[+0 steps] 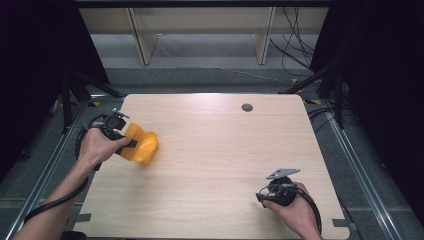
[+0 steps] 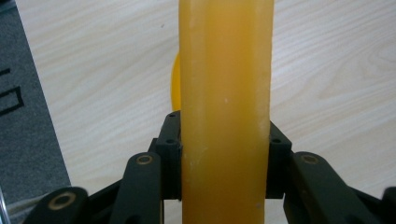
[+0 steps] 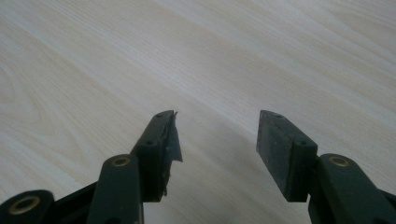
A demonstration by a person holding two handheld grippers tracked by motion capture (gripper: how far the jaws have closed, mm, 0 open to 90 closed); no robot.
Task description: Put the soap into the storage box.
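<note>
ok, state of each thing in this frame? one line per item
left gripper: shut on the orange object, jaws pressed against both its sides
orange object: held at the table's left side; lifted or touching the wood, can't tell
right gripper: open, nothing between its jaws, over bare wood
table: light wood top, small dark round fitting near its far edge

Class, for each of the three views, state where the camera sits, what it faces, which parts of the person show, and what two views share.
High view: above the person's side, looking forward and down on the wooden table; both forearms and hands, left gripper, right gripper.
Left gripper view: rides the left gripper, facing the orange object clamped between its jaws.
Right gripper view: rides the right gripper, facing bare tabletop, jaws apart.
Shared: high and left gripper views both show the orange object.
</note>
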